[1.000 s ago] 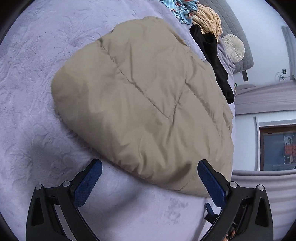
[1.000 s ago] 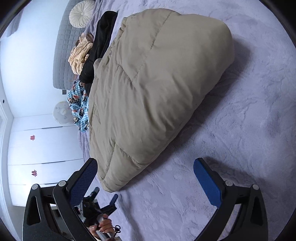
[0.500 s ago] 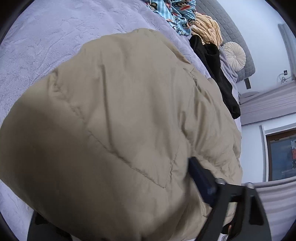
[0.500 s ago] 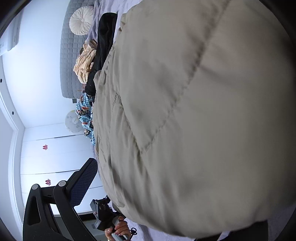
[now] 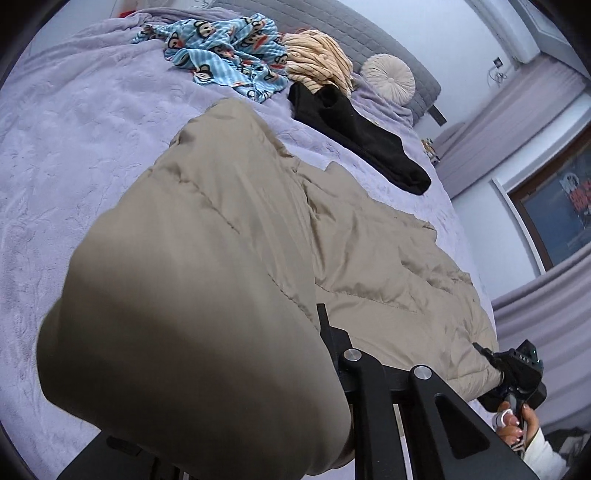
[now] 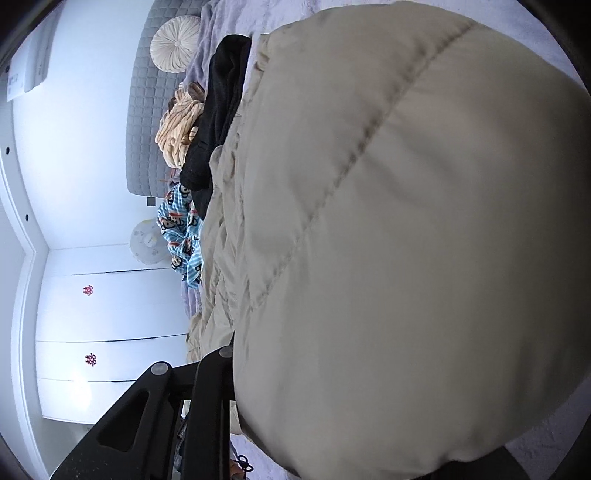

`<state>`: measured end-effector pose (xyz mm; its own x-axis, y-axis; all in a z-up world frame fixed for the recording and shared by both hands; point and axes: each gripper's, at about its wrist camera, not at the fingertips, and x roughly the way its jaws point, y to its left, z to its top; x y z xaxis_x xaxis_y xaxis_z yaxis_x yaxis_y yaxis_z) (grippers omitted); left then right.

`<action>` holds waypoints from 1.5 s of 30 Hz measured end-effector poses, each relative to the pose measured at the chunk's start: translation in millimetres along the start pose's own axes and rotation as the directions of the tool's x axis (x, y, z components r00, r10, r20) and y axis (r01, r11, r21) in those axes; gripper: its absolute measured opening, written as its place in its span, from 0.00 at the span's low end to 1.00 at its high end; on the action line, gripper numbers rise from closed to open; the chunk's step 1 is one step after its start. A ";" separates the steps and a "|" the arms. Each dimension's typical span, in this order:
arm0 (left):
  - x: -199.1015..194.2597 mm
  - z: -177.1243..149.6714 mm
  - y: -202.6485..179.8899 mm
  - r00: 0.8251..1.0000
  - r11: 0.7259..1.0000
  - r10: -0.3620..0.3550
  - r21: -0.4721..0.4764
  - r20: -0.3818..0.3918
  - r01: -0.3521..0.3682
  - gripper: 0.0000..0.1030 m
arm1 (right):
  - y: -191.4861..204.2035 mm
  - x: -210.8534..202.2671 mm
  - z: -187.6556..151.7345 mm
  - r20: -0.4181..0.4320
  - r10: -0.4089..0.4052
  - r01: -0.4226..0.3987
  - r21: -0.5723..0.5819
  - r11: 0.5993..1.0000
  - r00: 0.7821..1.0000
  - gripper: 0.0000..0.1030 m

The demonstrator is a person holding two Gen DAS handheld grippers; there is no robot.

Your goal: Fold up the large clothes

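Observation:
A large beige padded jacket [image 5: 229, 258] lies on the lilac bed [image 5: 74, 155]. My left gripper [image 5: 258, 398] is shut on the jacket's near edge, and the puffed cloth covers its left finger. In the right wrist view the same jacket [image 6: 406, 240] fills most of the frame. My right gripper [image 6: 314, 406] is shut on the jacket's other near edge, with only its left arm showing. The right gripper also shows in the left wrist view [image 5: 517, 373], at the jacket's far corner.
A black garment [image 5: 362, 136], a striped tan garment [image 5: 317, 59] and a blue monkey-print cloth [image 5: 229, 55] lie near the grey headboard [image 5: 369, 33]. A round cream cushion [image 5: 388, 75] leans there. White wardrobe doors [image 6: 110, 314] stand beyond the bed.
Both grippers moved in from open above the bed, closed on the jacket's near edge and lifted it, so the cloth now bulges over the fingers.

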<state>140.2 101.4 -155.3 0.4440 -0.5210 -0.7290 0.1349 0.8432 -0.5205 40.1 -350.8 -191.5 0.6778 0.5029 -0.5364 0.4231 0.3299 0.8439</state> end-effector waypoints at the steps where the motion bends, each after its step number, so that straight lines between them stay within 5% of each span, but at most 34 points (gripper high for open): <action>1: -5.5 -5.2 0.6 1.000 1.000 -0.004 0.011 -0.010 0.004 0.17 | 1.4 -4.3 -5.4 -0.001 -0.007 0.007 -0.012 1.000 1.000 0.24; 12: -78.4 -110.6 25.5 0.989 0.998 -0.019 -0.066 -0.148 0.009 0.17 | -33.1 -63.7 -89.2 -0.034 -0.082 0.083 0.041 0.996 0.996 0.24; 19: -90.7 -174.2 43.3 0.973 0.987 0.067 -0.131 -0.221 -0.098 0.19 | -60.6 -89.6 -104.5 -0.086 -0.091 0.099 0.097 0.990 0.992 0.24; 28: -137.6 -182.9 54.3 0.957 0.968 0.182 -0.133 -0.225 -0.215 0.22 | -46.1 -102.7 -88.3 -0.117 -0.202 0.209 0.051 0.977 0.972 0.40; 37: -198.7 -165.8 61.3 0.937 0.928 0.331 -0.138 -0.114 -0.345 0.22 | -45.9 -189.8 -96.4 0.027 -0.371 0.368 0.072 0.927 0.928 0.42; 41: -184.3 -152.0 46.8 0.949 0.949 0.294 -0.082 -0.112 -0.304 0.22 | -37.5 -229.2 -110.9 0.149 -0.412 0.414 0.018 0.910 0.899 0.29; 45: -132.9 -158.2 40.7 0.912 0.935 0.348 0.005 -0.218 -0.355 0.22 | 3.1 -215.8 -113.8 0.178 -0.415 0.444 -0.176 0.879 0.892 0.28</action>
<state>-53.4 184.0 -149.9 0.2586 -0.2111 -0.9426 -0.0274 0.9738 -0.2256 -173.3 -367.3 -74.3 0.5363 0.1698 -0.8268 0.5666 0.6536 0.5017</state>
